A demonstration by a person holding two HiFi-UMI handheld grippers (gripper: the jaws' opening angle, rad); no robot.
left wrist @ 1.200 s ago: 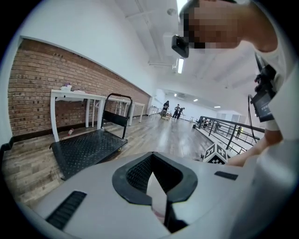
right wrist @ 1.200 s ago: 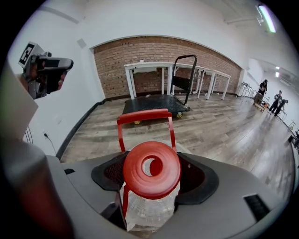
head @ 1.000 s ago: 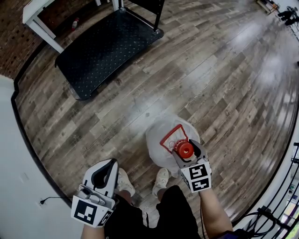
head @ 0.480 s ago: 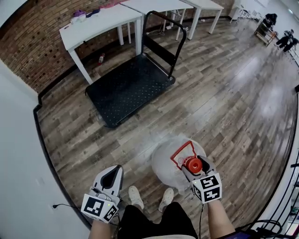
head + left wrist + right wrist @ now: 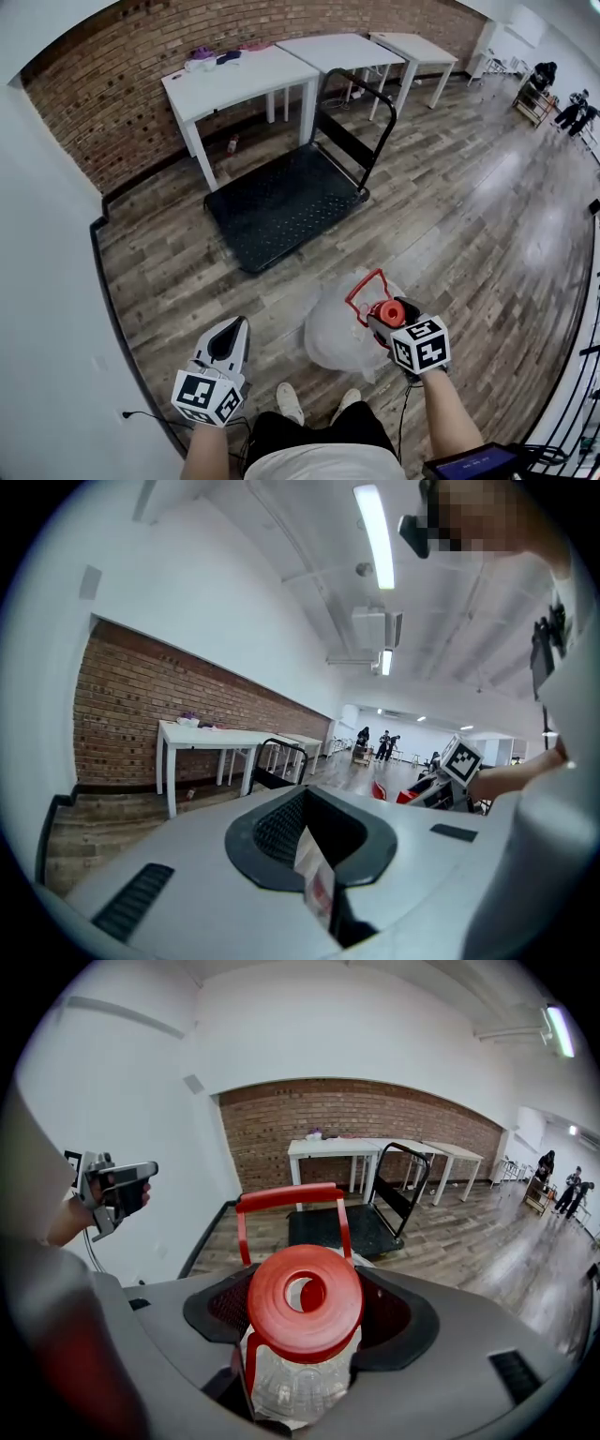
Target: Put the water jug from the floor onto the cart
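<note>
Neck locked in: the right gripper (image 5: pixel 384 316) has its jaws clenched on the water jug (image 5: pixel 336 330) just under the red cap (image 5: pixel 304 1303), body straight below them, long axis upright. Dead ahead of those jaws, well apart, waits the cart (image 5: pixel 281 203). Off to the side, the left gripper (image 5: pixel 228 339) has its jaws pressed together on nothing.

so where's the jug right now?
Lower centre-right of the head view: the water jug is clamped at its neck by the right gripper, short of the cart ahead.
</note>
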